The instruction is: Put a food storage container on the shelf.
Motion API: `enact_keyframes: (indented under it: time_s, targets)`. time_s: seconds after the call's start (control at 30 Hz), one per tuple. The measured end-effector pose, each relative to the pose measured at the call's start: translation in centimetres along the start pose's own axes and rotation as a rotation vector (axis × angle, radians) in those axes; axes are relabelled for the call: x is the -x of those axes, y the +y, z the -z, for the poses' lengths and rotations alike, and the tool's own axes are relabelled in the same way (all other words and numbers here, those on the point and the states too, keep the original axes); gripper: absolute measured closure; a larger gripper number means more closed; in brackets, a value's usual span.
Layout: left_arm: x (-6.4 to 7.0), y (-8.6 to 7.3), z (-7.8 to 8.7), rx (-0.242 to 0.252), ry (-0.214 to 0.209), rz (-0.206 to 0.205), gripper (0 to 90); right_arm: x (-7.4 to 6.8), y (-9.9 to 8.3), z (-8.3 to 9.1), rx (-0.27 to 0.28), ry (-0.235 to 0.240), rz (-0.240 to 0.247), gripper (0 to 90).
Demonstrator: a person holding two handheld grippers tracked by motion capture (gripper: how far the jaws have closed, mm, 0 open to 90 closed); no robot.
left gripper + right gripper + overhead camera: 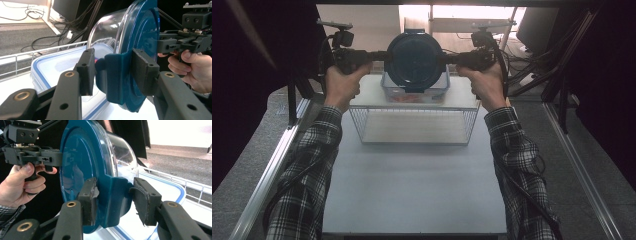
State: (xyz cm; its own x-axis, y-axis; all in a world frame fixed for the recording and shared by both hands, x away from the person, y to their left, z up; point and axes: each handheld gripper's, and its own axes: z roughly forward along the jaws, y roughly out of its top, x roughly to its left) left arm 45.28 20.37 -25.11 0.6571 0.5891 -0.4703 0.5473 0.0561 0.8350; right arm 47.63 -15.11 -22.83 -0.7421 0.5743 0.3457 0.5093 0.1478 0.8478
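Round container [414,60]: a clear glass bowl closed by a dark blue lid; it is held in the air on its side, lid turned toward the person, above the wire rack at the far end of the bench.
Lid [140,37]: round and blue, with clip tabs at its rim; one tab is seen between the pads in each gripper view.
Glass bowl [122,152]: transparent and domed, pointed away from the person; its contents cannot be told.
Left hand-held gripper [379,56]: brought in from the left and pinched on the lid's left clip tab; in the left gripper view one pad is pressed on the lid face and the other sits behind the tab.
Right hand-held gripper [451,59]: brought in from the right and clamped on the opposite clip tab [116,200], with the tab taken between its two pads.
Hands: a left hand [341,85] and a right hand [486,85] are wrapped around the gripper handles; checked sleeves are worn.
Rectangular box [414,92]: a clear box with a blue-edged lid, set on top of the rack just beneath the held container; something reddish is seen inside.
Wire rack [414,125]: white, stood on the bench, with a flat top shelf.
Bench [412,185]: a pale flat surface.
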Motion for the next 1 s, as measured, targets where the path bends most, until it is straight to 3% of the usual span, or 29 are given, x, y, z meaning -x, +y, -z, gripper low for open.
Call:
enact_keyframes:
  time_s: [0.3,0.43,0.47,0.53,0.63,0.7,0.8,0.9,1.0]
  targets:
    - [-0.9,0.2,-0.6,0.025,-0.018,0.036,55.2,0.8,0.0,-0.3,0.006,0.015,-0.037,53.5]
    - [-0.3,0.2,-1.4,-0.04,0.112,-0.038,56.9,0.7,0.1,-0.7,-0.008,-0.007,-0.03,45.8]
    - [-0.3,0.1,-1.6,-0.042,0.12,-0.042,59.0,0.6,0.1,-0.9,-0.013,-0.025,-0.036,43.8]
    - [-0.3,0.0,-1.7,-0.008,0.096,-0.02,59.1,1.0,0.1,-1.1,-0.026,-0.073,-0.053,46.4]
    - [-0.1,0.1,-1.8,-0.013,0.094,-0.03,59.8,2.2,-0.3,-0.9,-0.005,-0.049,-0.095,51.0]
    - [0.1,0.2,-1.9,-0.029,0.112,-0.048,58.9,2.3,-0.3,-0.9,0.003,-0.051,-0.09,51.4]
    - [0.1,0.1,-1.9,-0.032,0.108,-0.045,57.2,1.7,0.0,-1.1,0.011,-0.12,-0.049,50.8]
    - [0.2,0.1,-2.0,-0.033,0.114,-0.046,55.6,0.5,0.2,-1.2,0.019,-0.237,0.045,46.2]
    - [0.4,0.0,-2.0,-0.028,0.121,-0.043,55.7,-0.4,0.2,-0.7,0.031,-0.276,0.105,51.7]
